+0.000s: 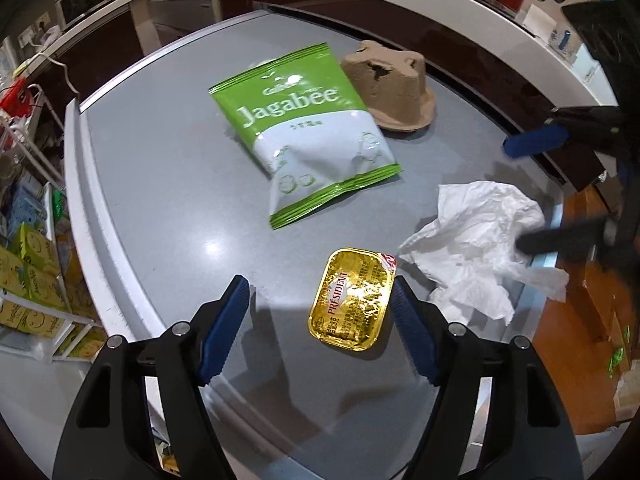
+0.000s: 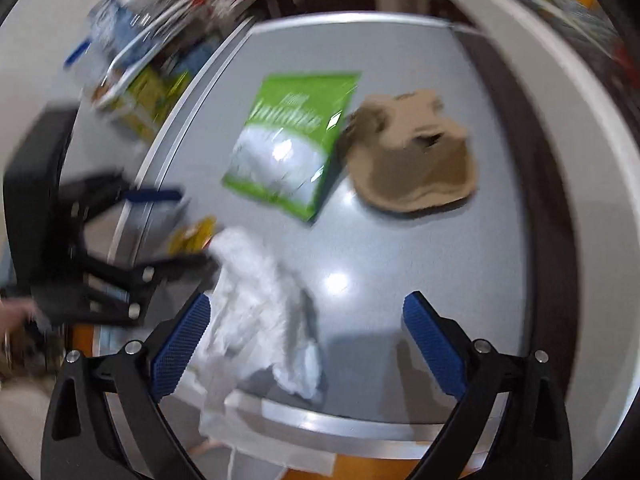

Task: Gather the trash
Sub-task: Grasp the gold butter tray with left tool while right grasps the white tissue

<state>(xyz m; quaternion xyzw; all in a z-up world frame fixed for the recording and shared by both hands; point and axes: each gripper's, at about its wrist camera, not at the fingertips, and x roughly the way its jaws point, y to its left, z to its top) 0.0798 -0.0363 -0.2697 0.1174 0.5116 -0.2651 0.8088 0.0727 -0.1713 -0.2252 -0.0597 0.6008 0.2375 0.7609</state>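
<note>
Gold butter tub (image 1: 351,299) (green-white snack bag (image 1: 308,128))

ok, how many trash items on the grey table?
4: Jagabee snack bag mid-table, brown pulp cup carrier beside it, gold President butter pack between left gripper fingers, crumpled tissue at the edge.

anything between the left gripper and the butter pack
Nothing visible. The butter pack lies flat on the grey table, already between the left gripper's open fingers, nearer one pad. The tissue lies just beside it, outside the jaws.
</note>
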